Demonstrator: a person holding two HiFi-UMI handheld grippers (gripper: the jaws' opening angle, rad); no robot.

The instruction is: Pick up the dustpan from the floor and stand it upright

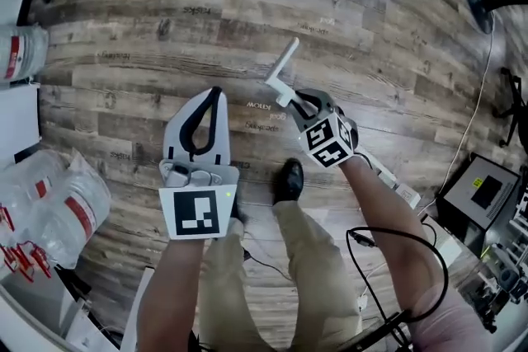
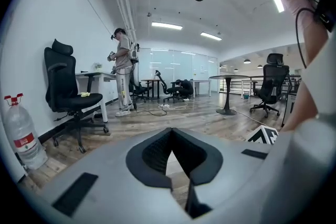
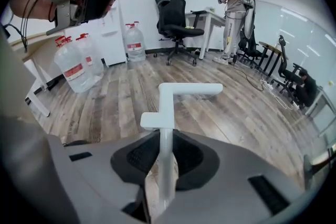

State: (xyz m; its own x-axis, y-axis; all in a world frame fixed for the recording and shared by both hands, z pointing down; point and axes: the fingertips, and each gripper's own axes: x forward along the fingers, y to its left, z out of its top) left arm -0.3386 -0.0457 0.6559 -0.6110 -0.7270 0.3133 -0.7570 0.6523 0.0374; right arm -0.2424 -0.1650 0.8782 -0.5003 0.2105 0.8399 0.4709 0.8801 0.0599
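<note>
My right gripper (image 1: 299, 100) is shut on a slim white handle (image 1: 283, 68), which sticks out past the jaws over the wooden floor. In the right gripper view the handle (image 3: 173, 102) runs up between the closed jaws of my right gripper (image 3: 164, 136) and ends in an angled white grip. The pan part of the dustpan is not visible in any view. My left gripper (image 1: 216, 91) hovers to the left of it at about the same height. Its fingertips touch and hold nothing, as the left gripper (image 2: 171, 132) also shows in its own view.
Large water bottles (image 1: 58, 206) lie at the left edge, with another (image 1: 21, 52) further back. My shoe (image 1: 288, 180) is on the floor between the grippers. A black cable (image 1: 396, 260) and boxes (image 1: 483, 194) crowd the right. An office chair (image 3: 176, 18) and another person (image 3: 233, 8) stand farther off.
</note>
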